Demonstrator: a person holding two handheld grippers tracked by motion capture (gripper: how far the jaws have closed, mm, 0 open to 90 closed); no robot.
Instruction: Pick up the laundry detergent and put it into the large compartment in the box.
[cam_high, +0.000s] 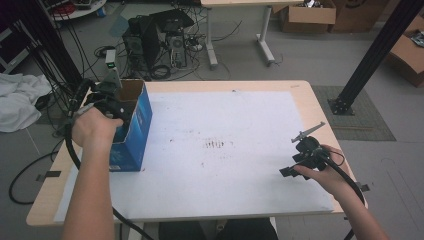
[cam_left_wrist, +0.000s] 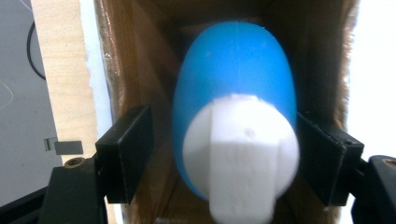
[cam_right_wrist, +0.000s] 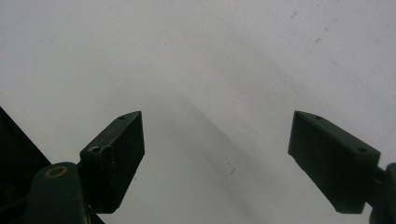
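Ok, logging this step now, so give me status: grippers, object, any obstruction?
Left gripper open inside blue box, blue-and-white object between its jaws. Right gripper open, empty. Nothing blocking.

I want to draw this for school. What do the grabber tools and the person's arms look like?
Each gripper is black. The left gripper has two flat, blocky black jaws with a brass-coloured ring at one base. The right gripper has the same and carries a grey three-cornered plate on top. A black cable trails from each. The forearms are bare, no sleeves.
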